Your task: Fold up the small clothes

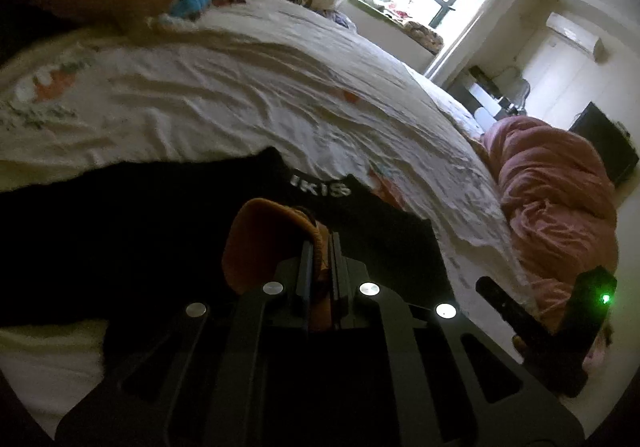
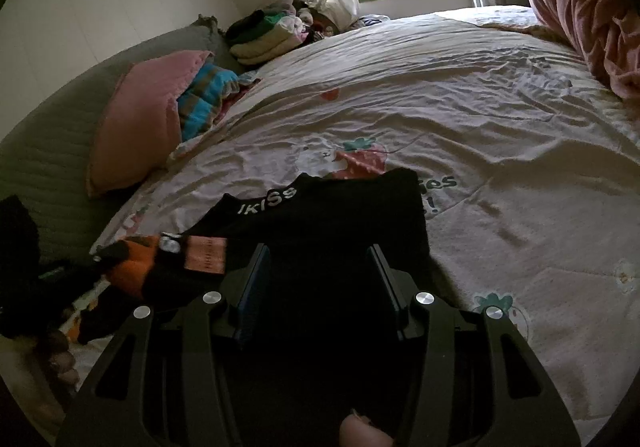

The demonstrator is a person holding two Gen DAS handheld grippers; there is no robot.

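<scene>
A black garment (image 1: 140, 227) with white lettering on its band lies spread on the printed bedsheet (image 1: 240, 87). In the left wrist view my left gripper (image 1: 320, 243) is shut on an orange cloth edge (image 1: 260, 239), a ribbed hem lifted just above the black garment. In the right wrist view the same black garment (image 2: 340, 207) lies under my right gripper (image 2: 320, 259), whose jaws stand apart with no pinch showing. To its left the orange cloth (image 2: 136, 267) hangs blurred beside a pink label (image 2: 206, 253). One right-gripper finger (image 1: 500, 301) shows at the lower right of the left wrist view.
A pink pillow (image 2: 132, 119) and a blue striped cloth (image 2: 208, 95) lie by the wall. A pile of folded clothes (image 2: 264, 35) sits at the far corner. A bunched pink blanket (image 2: 580, 7) lines the right side. A person's fingers (image 2: 60, 363) show at lower left.
</scene>
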